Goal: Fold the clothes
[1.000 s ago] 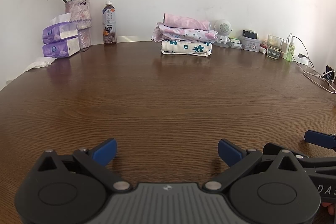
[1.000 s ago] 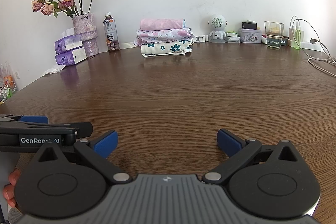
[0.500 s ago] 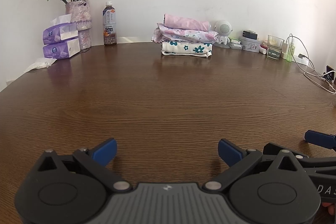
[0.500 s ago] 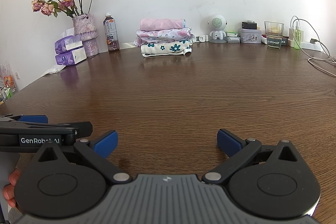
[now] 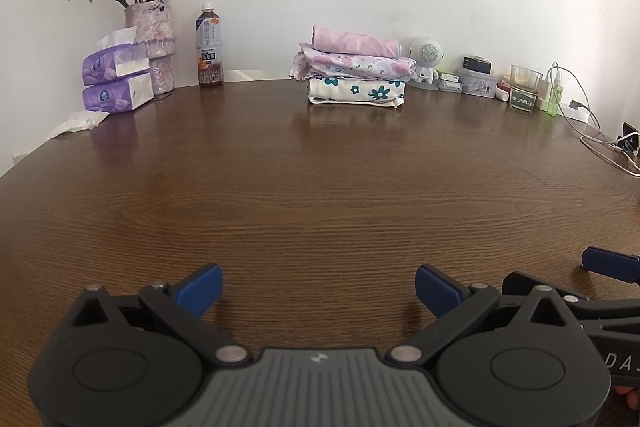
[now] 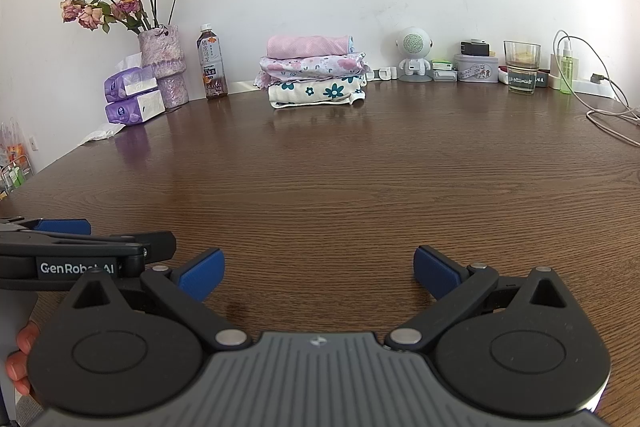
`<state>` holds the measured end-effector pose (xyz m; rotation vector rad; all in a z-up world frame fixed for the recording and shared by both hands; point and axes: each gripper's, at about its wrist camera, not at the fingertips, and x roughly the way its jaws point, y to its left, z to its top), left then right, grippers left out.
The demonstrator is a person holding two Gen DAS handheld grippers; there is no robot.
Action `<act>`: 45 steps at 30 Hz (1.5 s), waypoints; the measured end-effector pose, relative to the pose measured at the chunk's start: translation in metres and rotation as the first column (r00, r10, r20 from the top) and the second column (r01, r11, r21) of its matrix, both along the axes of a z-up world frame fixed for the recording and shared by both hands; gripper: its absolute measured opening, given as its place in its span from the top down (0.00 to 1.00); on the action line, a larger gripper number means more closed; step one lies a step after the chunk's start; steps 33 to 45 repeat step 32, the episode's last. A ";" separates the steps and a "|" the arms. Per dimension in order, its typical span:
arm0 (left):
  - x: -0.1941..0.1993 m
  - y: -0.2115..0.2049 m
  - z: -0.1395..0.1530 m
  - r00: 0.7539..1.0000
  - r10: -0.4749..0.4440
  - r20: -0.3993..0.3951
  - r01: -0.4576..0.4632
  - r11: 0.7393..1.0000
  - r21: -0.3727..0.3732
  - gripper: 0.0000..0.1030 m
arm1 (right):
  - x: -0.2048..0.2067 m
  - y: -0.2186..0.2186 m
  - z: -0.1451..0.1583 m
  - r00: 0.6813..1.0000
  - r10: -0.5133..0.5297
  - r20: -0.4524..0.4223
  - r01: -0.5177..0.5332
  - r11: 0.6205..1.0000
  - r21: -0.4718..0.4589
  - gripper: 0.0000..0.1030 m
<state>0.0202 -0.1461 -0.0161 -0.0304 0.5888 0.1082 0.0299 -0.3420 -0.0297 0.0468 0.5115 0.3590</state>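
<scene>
— What are the two claws doing?

— The left claw [image 5: 318,289] is hovering low over the near edge of the brown bench [image 5: 320,187], pointing level toward the far wall. Its blue fingers [image 5: 200,287] are standing wide apart with nothing between them. In the right wrist view its black body is showing side-on at the left edge, with a person's fingertips [image 6: 20,351] curling around the grip underneath.

— And the other one?

— The right claw [image 6: 318,271] is sitting just beside the left one, at about the same height and facing the same way. Its jaws are spread wide too, holding nothing, only bare wood lying between the blue pads [image 6: 436,275].

— Where are the clothes?

— The folded clothes [image 5: 354,67] are resting in a stack of three at the far side of the bench, against the wall, well apart from both claws: a pink piece on top, a pink-flowered one in the middle, a white one with teal flowers at the bottom.

— What is sitting around the stack?

— Left of it, tissue packs [image 5: 116,79], a vase of roses [image 5: 150,39] and a drink bottle [image 5: 209,47]; right of it, a small white robot figure [image 6: 414,55] and a glass [image 6: 521,67].
</scene>
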 end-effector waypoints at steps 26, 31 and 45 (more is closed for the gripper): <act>0.000 -0.001 0.000 1.000 -0.001 0.005 0.001 1.000 0.007 0.00 | 0.000 0.000 0.000 1.000 0.000 0.000 0.000 1.000 0.000 0.01; 0.000 -0.001 0.000 1.000 -0.004 0.001 0.004 1.000 0.008 0.01 | 0.000 0.000 0.000 1.000 0.000 0.000 0.000 1.000 0.004 0.01; 0.000 -0.001 0.000 1.000 -0.004 -0.001 0.004 1.000 0.007 0.01 | 0.000 0.000 0.000 1.000 0.000 0.000 0.000 1.000 0.004 0.01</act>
